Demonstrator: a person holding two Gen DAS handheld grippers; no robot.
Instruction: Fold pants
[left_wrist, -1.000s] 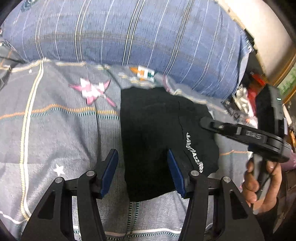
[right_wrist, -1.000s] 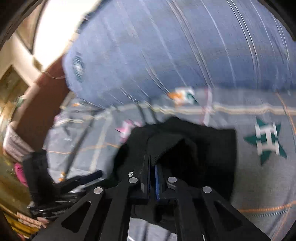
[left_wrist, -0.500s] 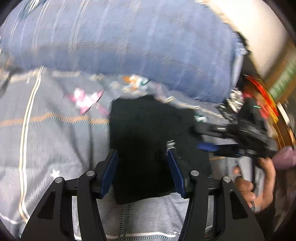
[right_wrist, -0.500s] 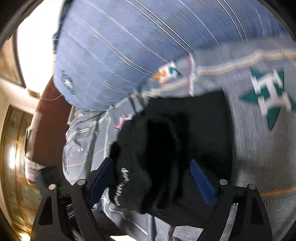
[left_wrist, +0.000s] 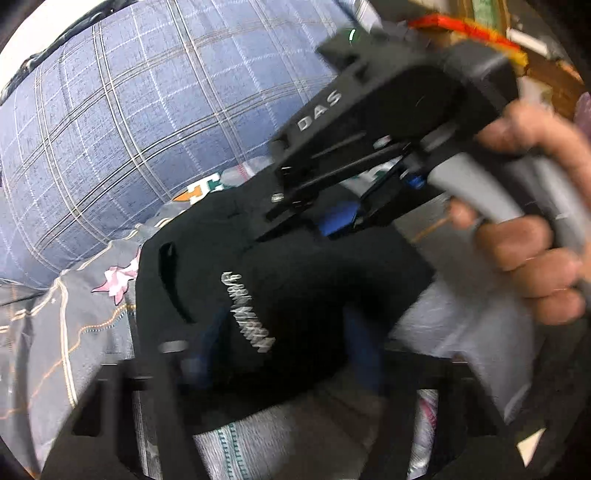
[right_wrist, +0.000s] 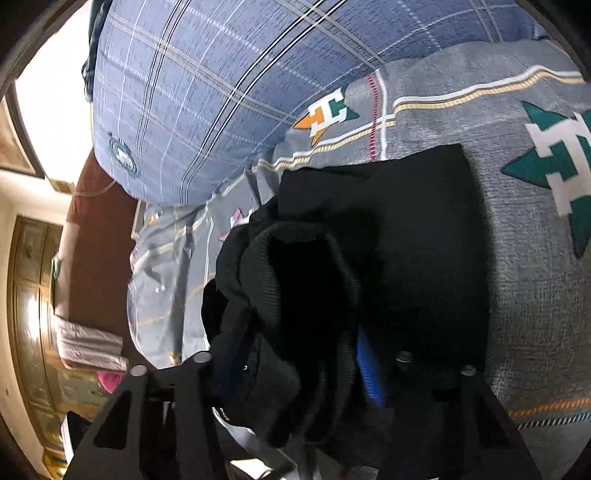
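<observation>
1. My left gripper (left_wrist: 280, 343) is closing, its blurred blue pads flanking the black pants (left_wrist: 266, 295) at lower centre; whether they pinch yet, I cannot tell.
2. My right gripper (right_wrist: 303, 354) is closing around the bunched ribbed fold.
3. The pants lie on the grey bedsheet (right_wrist: 535, 277), under the blue plaid pillow (right_wrist: 221, 74).

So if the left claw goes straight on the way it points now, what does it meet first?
Most likely the black pants: the folded bundle already lies between the closing fingers of the left claw. Beyond it is the right claw, then the blue plaid pillow. Blur leaves depth uncertain.
</observation>
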